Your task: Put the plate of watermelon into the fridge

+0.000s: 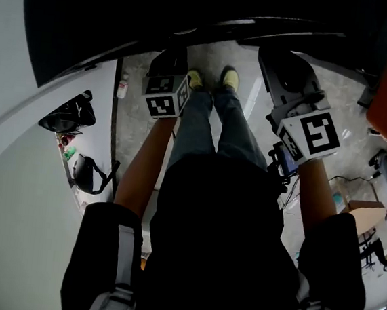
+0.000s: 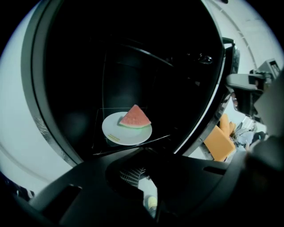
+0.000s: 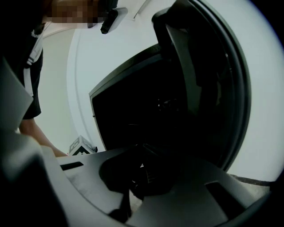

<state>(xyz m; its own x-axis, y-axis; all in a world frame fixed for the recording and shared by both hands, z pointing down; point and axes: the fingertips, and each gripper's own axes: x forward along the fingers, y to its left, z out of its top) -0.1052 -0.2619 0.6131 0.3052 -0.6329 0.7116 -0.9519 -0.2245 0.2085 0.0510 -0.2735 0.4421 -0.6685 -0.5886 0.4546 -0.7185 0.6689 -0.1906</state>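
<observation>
Since the plate (image 2: 116, 133) with its watermelon wedge (image 2: 135, 118) sits on a shelf (image 2: 153, 140) inside the open fridge (image 2: 71, 71), placement looks done. Left claw (image 2: 146, 164) is closed and empty. Right claw (image 3: 137, 177) seems closed too, though its view is dim. Shutting the fridge is probably what is left.

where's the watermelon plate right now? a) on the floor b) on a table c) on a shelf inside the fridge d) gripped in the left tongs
c: the white plate with the watermelon wedge rests on a shelf inside the dark fridge.
</observation>
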